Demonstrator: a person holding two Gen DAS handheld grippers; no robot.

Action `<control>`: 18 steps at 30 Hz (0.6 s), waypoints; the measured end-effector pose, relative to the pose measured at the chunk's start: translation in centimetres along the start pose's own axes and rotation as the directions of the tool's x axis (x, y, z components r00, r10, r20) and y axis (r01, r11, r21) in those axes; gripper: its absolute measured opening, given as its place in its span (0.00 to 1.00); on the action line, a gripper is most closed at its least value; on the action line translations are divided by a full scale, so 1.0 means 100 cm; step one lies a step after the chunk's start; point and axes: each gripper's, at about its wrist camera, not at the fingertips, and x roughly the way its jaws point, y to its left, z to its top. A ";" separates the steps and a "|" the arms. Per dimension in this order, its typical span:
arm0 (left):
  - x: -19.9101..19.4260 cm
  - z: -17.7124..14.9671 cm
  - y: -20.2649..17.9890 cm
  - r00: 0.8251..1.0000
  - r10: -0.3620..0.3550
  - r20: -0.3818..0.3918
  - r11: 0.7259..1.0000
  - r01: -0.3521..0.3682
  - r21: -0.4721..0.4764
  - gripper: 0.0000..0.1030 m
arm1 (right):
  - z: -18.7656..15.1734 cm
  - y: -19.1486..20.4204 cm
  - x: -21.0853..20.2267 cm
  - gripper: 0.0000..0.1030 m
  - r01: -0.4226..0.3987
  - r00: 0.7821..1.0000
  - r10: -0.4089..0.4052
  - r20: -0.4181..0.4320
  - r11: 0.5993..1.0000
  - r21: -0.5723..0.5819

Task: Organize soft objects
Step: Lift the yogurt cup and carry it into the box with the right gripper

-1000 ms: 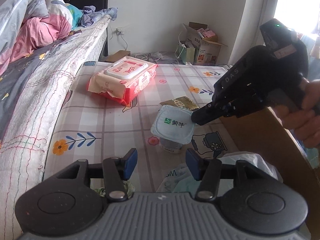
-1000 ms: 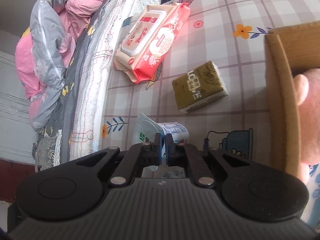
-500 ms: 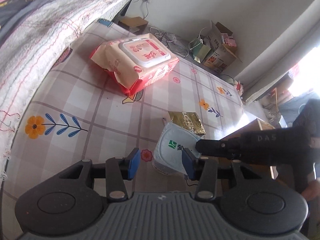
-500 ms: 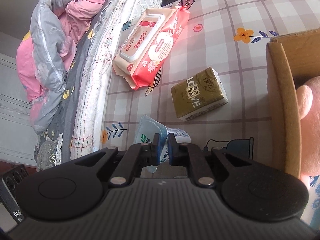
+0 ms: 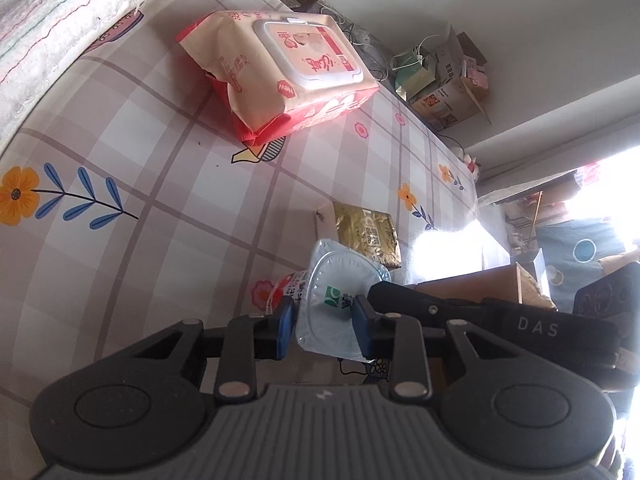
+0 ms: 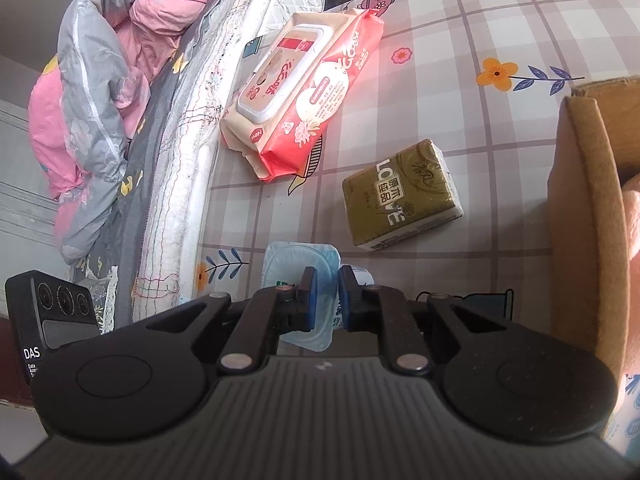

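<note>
Two hand-held grippers meet on a small white plastic yogurt cup with a pale blue foil lid, tipped on its side above a checked, flower-printed table cover. The right gripper is nearly pressed together, pinching the edge of the lid's rim, while the left gripper brackets the lid with its blue pads half spread, close on both sides; whether they press the cup cannot be told. The step in hand looks like a transfer or a joint steadying of the cup. Well apart on the cover lie a red-and-cream pack of wet wipes with a white flip lid and, nearer, an olive-gold soft pack of tissues. A brown cardboard box stands open at the right, likely the collecting place. The next move probably calls for one gripper to take a firm hold before the other lets go, gently, since the thin cup would crush easily.
</note>
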 end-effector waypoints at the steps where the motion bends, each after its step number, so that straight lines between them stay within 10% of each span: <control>1: -0.002 0.000 -0.001 1.000 0.003 0.000 1.000 -0.003 0.003 0.30 | 0.000 0.000 -0.001 0.12 -0.014 1.000 0.014 0.000 1.000 0.009; 18: -0.090 -0.064 -0.089 0.994 -0.053 0.092 0.989 0.040 0.140 0.28 | -0.048 0.024 -0.120 0.12 -0.133 0.980 0.140 0.139 0.989 -0.064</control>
